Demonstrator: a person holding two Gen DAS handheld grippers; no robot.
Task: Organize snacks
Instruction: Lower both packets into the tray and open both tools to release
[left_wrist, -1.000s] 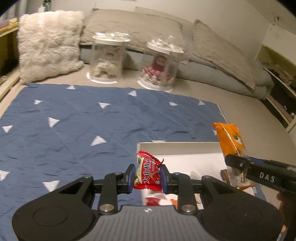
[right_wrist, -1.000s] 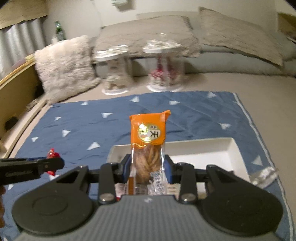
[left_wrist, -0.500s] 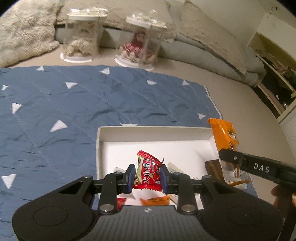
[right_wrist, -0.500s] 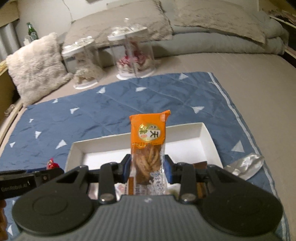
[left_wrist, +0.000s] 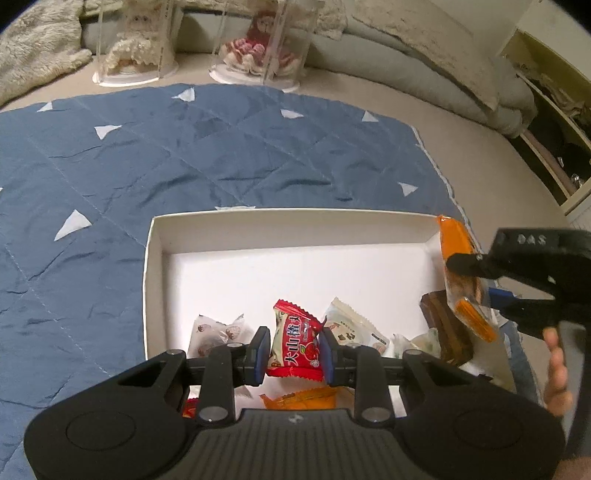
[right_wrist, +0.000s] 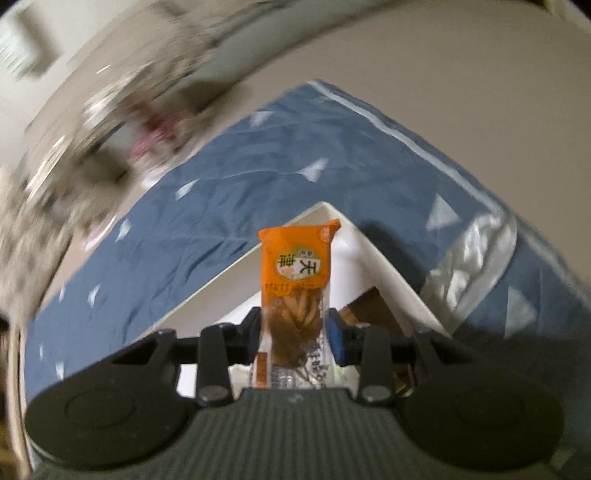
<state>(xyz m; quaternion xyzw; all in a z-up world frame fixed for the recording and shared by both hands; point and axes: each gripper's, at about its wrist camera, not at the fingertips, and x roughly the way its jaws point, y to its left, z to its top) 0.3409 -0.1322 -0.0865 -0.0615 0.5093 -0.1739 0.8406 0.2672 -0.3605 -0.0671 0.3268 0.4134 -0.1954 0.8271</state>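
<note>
The left gripper (left_wrist: 294, 349) pinches a light, crinkly red packet (left_wrist: 295, 345) mid-body; the right gripper (right_wrist: 295, 332) clamps a fragile orange packet (right_wrist: 295, 291) low, over the box (left_wrist: 155, 254).

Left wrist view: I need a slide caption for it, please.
Left gripper holds a red candy packet above a white cardboard box of snacks on a blue quilted mat.

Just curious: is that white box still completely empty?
No, the white box already holds several wrapped snacks along its near side.
</note>
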